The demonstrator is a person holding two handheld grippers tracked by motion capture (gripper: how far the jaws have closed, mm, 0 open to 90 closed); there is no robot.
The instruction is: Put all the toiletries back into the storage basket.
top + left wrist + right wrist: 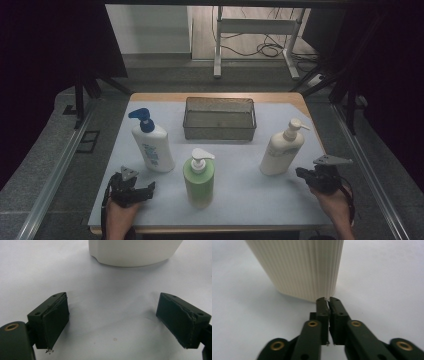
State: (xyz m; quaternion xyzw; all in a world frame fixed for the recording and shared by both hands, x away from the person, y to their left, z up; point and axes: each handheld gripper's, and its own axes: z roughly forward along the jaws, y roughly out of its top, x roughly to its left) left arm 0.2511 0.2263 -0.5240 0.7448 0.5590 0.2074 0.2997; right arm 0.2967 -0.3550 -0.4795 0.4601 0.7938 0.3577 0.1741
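Three pump bottles stand on the white mat [235, 200]. A white bottle with a blue pump [151, 145] is at the left, a green bottle with a white pump [199, 179] is front and centre, and a cream ribbed bottle [281, 150] is at the right. My left gripper [146, 190] rests near the front left corner, open and empty. The left gripper view has the white bottle's base [135, 252] beyond my left gripper [112, 312]. My right gripper [300, 173] is shut on nothing, its tips just short of the cream bottle [304, 267] in the right gripper view [327, 300].
A rectangular wire mesh basket [219, 131] sits at the back centre of the mat. A metal rail [55, 172] runs along the table's left side and another along the right [367, 170]. Beyond the far edge stand a white frame and floor cables [260, 47].
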